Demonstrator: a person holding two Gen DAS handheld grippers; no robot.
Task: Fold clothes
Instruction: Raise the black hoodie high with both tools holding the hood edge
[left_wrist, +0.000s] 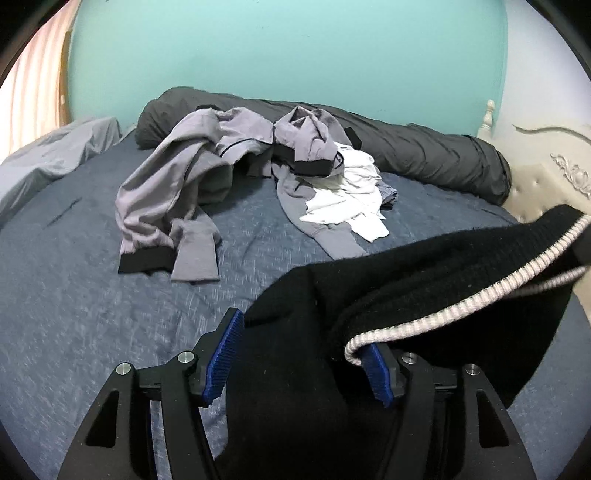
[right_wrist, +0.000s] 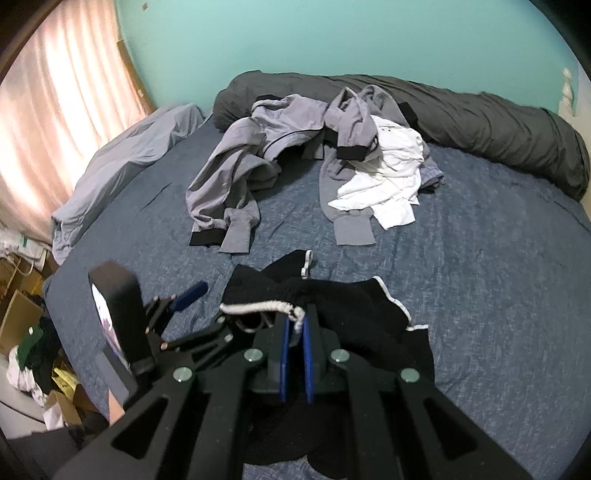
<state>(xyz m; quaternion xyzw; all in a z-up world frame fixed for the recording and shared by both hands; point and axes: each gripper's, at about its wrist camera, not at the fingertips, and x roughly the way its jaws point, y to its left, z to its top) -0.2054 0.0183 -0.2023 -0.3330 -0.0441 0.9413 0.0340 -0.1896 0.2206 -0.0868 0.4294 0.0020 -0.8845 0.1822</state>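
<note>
The black knit garment with white ribbed trim (left_wrist: 424, 280) lies bunched on the blue bed (left_wrist: 92, 295), draped between the spread, released left claw (left_wrist: 299, 350). The right claw (right_wrist: 295, 332) is clenched on its white trim.

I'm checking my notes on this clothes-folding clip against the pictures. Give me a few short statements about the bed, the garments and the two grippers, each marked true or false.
1. The right gripper is shut on the black garment. True.
2. The left gripper is clamped tight. False: its jaws stand apart, with black cloth between them.
3. A white garment lies in the pile. True.
4. The bedspread is red. False: it is blue.
5. The black garment has pale ribbed trim. True.
</note>
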